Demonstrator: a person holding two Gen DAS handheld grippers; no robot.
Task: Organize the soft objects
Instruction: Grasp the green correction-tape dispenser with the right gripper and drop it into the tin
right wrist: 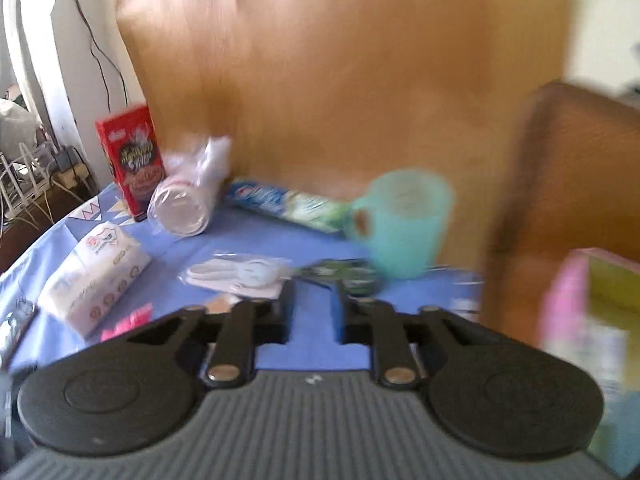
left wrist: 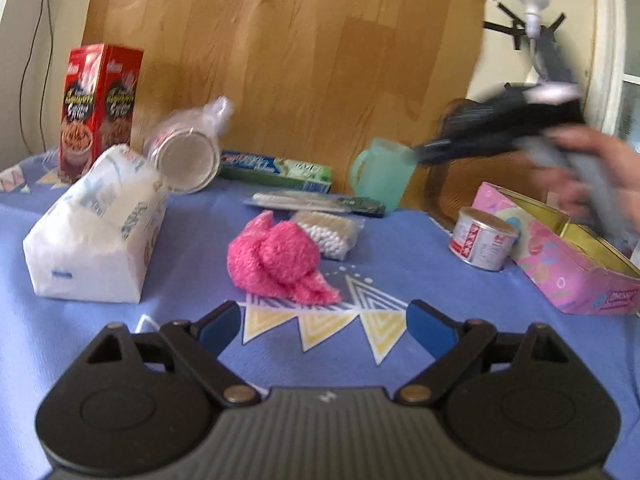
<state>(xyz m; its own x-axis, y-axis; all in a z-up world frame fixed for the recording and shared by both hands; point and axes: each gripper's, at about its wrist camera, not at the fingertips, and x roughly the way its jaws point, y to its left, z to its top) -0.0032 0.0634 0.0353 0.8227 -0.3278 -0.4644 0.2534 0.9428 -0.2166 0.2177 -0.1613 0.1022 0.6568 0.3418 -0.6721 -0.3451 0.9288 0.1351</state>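
A pink knitted cloth [left wrist: 280, 264] lies bunched on the blue tablecloth, just ahead of my left gripper [left wrist: 324, 326], which is open and empty. A white soft tissue pack [left wrist: 96, 228] lies to its left and also shows in the right wrist view [right wrist: 96, 276]. A bag of cotton swabs [left wrist: 332, 232] touches the cloth's far side. My right gripper [right wrist: 314, 308] hovers above the table with its jaws a narrow gap apart and nothing between them; it shows blurred in the left wrist view [left wrist: 480, 136]. A pink open box [left wrist: 568, 256] stands at the right.
A red cereal box [left wrist: 100, 108], a bagged stack of cups [left wrist: 188, 152], a toothpaste box [left wrist: 276, 168], a teal mug [left wrist: 380, 172], a packet of white spoons [right wrist: 240, 274] and a small tin [left wrist: 484, 238] sit around the table. A wooden panel stands behind.
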